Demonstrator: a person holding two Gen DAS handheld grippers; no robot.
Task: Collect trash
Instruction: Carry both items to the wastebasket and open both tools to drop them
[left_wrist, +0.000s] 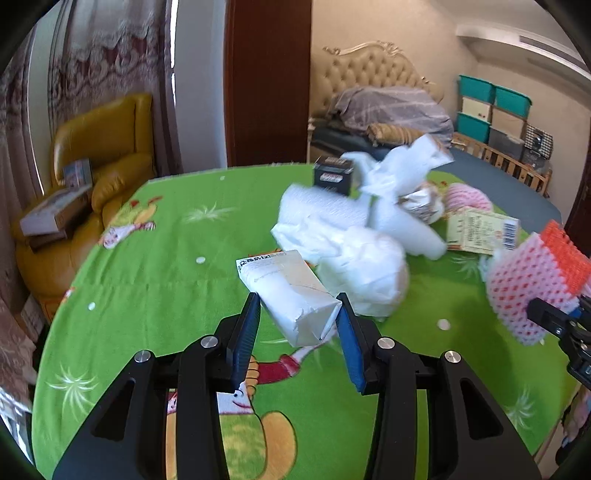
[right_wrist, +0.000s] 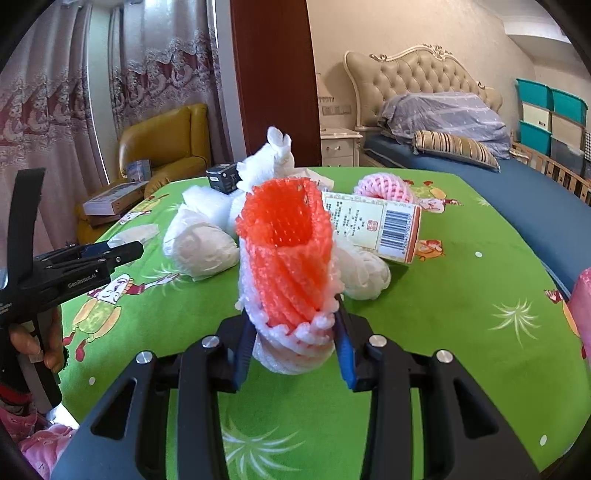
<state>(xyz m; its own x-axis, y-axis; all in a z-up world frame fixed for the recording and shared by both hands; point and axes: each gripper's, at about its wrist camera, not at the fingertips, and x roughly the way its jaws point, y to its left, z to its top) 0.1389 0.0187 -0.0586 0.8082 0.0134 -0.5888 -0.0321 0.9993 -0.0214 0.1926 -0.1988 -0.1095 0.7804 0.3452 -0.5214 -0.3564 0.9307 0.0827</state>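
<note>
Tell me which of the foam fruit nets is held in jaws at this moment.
The orange and white foam net, gripped by the right gripper. The pink foam net lies free on the green tablecloth behind the barcode label.

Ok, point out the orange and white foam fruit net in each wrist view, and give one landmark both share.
Left wrist: foam fruit net at the far right edge, in the right gripper.
Right wrist: centre foreground, foam fruit net standing between the right gripper's fingers.
Shared landmark: the barcode package on the green tablecloth.
</note>
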